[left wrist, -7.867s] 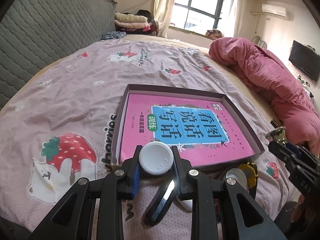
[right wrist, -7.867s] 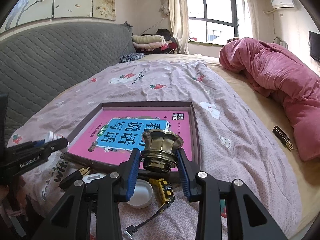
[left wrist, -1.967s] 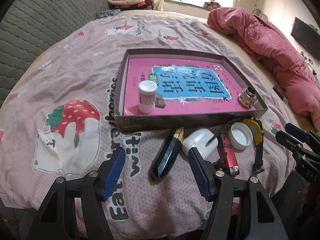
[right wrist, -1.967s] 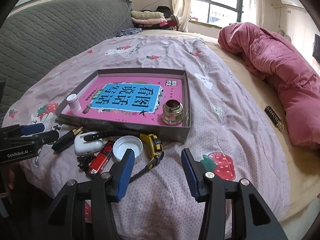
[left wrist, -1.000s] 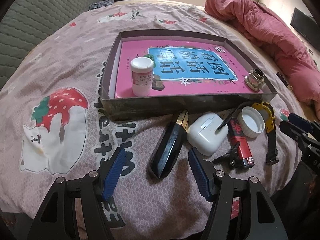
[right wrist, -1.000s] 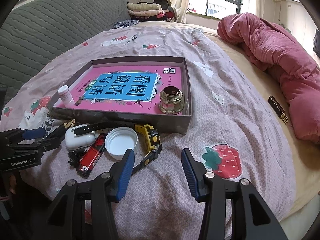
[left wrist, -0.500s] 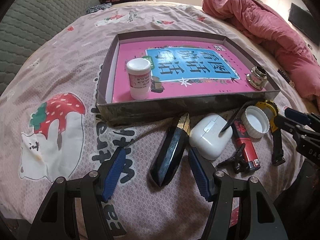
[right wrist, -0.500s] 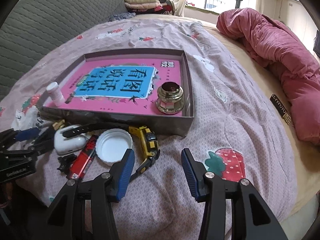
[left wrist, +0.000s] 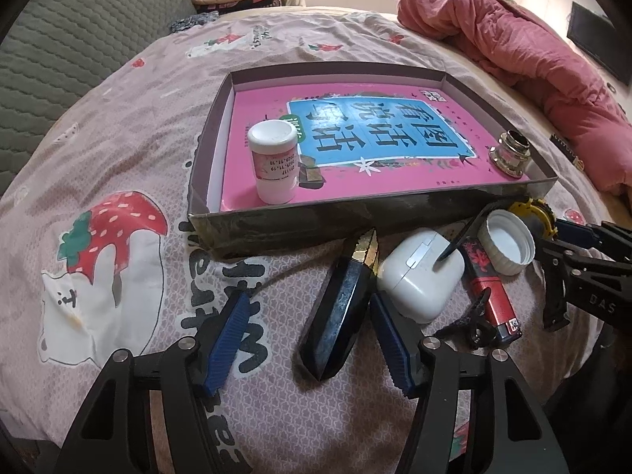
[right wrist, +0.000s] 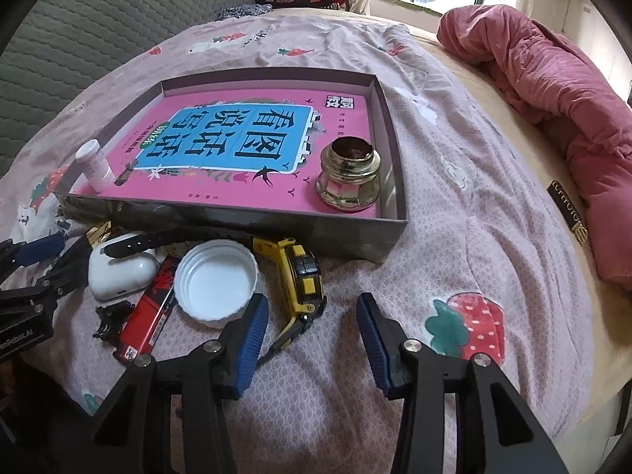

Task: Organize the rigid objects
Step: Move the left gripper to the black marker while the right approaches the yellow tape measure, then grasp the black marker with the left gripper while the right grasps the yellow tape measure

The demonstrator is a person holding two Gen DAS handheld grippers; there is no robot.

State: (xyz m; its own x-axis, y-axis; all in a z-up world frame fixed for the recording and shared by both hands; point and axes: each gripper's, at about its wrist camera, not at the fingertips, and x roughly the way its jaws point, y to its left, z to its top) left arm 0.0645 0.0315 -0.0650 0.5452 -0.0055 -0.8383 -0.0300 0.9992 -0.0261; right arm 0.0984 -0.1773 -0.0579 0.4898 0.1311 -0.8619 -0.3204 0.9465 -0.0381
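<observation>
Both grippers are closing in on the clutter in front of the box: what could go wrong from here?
1. The left gripper is closing around the black faceted case; its right finger sits against the white earbud case and may shove it.
2. The right gripper is closing near the yellow watch; its left finger touches the white lid and may drag it.

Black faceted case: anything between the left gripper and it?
Nothing visible. The black faceted case lies between the closing jaws of the left gripper, pads not yet touching; the white earbud case sits close beside the right finger.
</observation>
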